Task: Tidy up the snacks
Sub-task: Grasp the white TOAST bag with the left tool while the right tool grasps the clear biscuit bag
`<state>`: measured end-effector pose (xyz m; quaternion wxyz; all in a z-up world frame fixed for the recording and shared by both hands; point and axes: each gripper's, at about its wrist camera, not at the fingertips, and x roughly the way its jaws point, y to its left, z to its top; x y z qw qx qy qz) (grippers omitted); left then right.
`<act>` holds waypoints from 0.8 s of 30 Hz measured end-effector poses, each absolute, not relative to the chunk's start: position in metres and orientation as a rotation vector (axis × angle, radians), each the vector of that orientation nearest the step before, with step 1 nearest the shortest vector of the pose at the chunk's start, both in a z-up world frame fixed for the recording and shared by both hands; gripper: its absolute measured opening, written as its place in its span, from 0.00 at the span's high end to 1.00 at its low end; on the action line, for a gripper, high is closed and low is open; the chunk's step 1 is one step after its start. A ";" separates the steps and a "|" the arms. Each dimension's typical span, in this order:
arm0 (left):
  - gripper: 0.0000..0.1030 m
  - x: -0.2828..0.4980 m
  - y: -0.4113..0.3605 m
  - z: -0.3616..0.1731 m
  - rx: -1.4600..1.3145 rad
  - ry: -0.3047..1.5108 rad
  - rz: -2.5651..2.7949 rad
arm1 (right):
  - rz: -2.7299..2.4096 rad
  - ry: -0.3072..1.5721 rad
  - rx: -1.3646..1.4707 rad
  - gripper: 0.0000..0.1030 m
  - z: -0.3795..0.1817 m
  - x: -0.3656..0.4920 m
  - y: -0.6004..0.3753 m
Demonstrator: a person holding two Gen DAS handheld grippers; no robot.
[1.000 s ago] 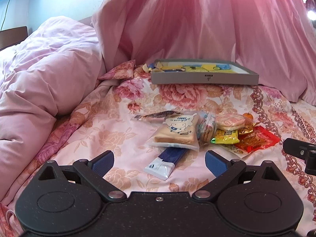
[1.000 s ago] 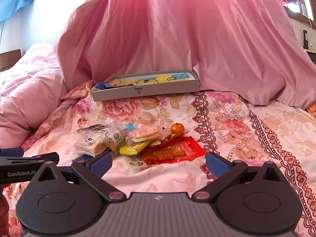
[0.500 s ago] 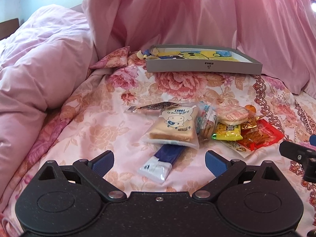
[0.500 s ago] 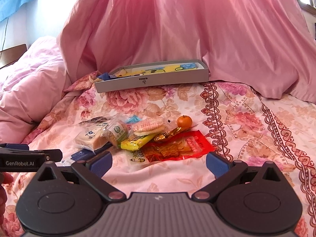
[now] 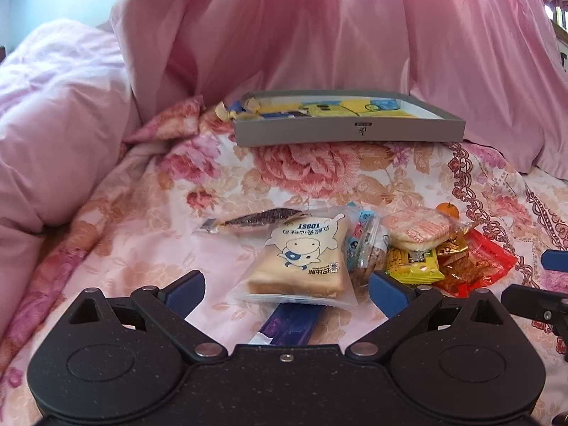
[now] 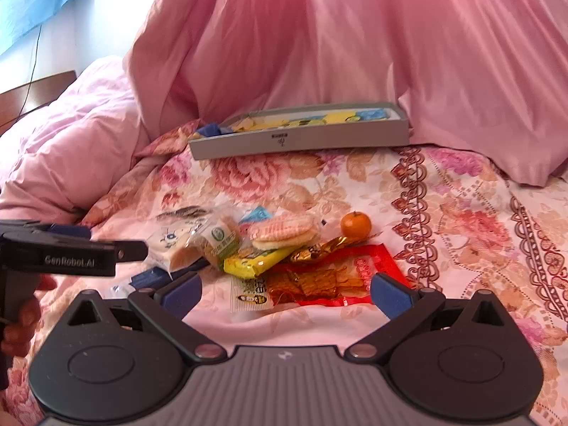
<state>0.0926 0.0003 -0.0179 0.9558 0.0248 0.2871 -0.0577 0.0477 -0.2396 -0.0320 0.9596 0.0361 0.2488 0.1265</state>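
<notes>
Both grippers, left point(image 5: 287, 285) and right point(image 6: 285, 293), spread empty; dark blue packet point(image 5: 289, 323) plain only from the left wrist.

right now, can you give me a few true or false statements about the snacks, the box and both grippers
1. The left gripper is open and holds nothing. True.
2. The orange sits inside the grey box. False: it lies on the bedspread beside the snack pile.
3. The toast pack lies just ahead of the left gripper. True.
4. The right gripper is shut on the red packet. False: it is open, holding nothing.
</notes>
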 end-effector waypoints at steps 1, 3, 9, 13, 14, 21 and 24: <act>0.04 0.096 0.003 -0.019 0.047 0.592 -0.132 | 0.267 0.510 0.074 0.00 -0.033 0.049 -0.239; 0.04 0.101 0.005 -0.020 0.049 0.599 -0.154 | 0.274 0.514 0.065 0.00 -0.033 0.052 -0.237; 0.04 0.109 0.009 -0.021 0.117 0.573 -0.218 | 0.273 0.530 -0.008 0.00 -0.033 0.064 -0.225; 0.05 0.122 0.015 -0.024 0.096 0.599 -0.241 | 0.294 0.533 -0.083 0.00 -0.032 0.074 -0.217; 0.05 0.128 0.018 -0.024 0.079 0.604 -0.245 | 0.304 0.531 -0.112 0.00 -0.032 0.077 -0.213; 0.05 0.167 0.021 -0.025 0.057 0.634 -0.313 | 0.398 0.494 -0.343 0.00 -0.035 0.103 -0.184; 0.06 0.179 0.017 -0.025 0.077 0.643 -0.353 | 0.433 0.483 -0.421 0.00 -0.035 0.117 -0.173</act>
